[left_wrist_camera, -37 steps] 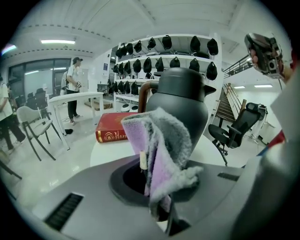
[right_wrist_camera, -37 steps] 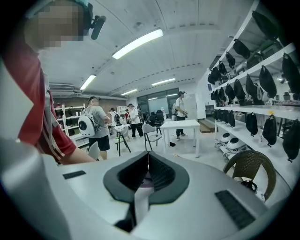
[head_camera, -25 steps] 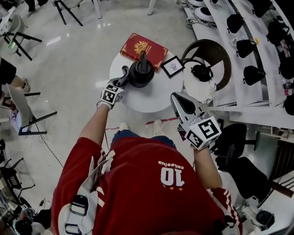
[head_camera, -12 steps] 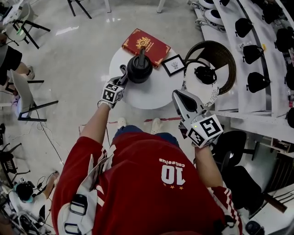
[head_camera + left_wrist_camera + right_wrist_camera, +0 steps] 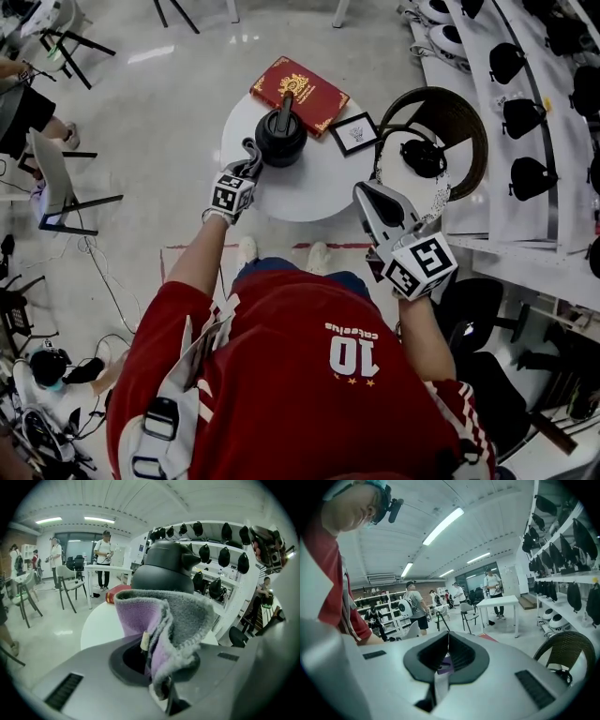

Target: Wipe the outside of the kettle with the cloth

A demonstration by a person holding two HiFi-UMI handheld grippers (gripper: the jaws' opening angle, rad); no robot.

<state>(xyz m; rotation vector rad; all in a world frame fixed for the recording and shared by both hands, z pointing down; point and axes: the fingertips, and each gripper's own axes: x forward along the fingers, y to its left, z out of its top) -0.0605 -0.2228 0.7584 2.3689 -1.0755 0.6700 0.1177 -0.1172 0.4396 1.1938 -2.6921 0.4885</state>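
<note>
The kettle (image 5: 279, 141) is standing upright on the round white desk (image 5: 309, 192), directly ahead of the left tongs (image 5: 247, 161). Seen from above, a long dark bar is running across its top. The bar is pointing away from the person toward a red book (image 5: 300, 94) beyond the left tongs, and I cannot tell whether it is a handle or a spout. The kettle's body is squat, rounded and matte black, and it is narrowing to a domed lid.

The left tongs are clamping a cloth (image 5: 180, 616), a soft fleece that is grey on one face and lilac on the other. It is folding up out of the jaws into a loose curl. The cloth is sitting right against the kettle's near flank, but actual contact cannot be confirmed. The right tongs (image 5: 447, 649) are hanging off the desk's edge, well apart from the kettle, with their jaws drawn together.

The red book, hard-covered with gold ornament, is overhanging the desk's far rim just past the kettle. A small black-framed picture (image 5: 354, 134) is lying between the kettle and the right tongs. Ahead of the right tongs a dark wicker chair (image 5: 461, 112) is standing beside the desk. Farther to that side, white shelving (image 5: 487, 89) is carrying rows of dark rounded items. The floor (image 5: 159, 122) is pale, glossy and reflecting the ceiling lights. People, chairs and a white table are showing farther off in the room.
</note>
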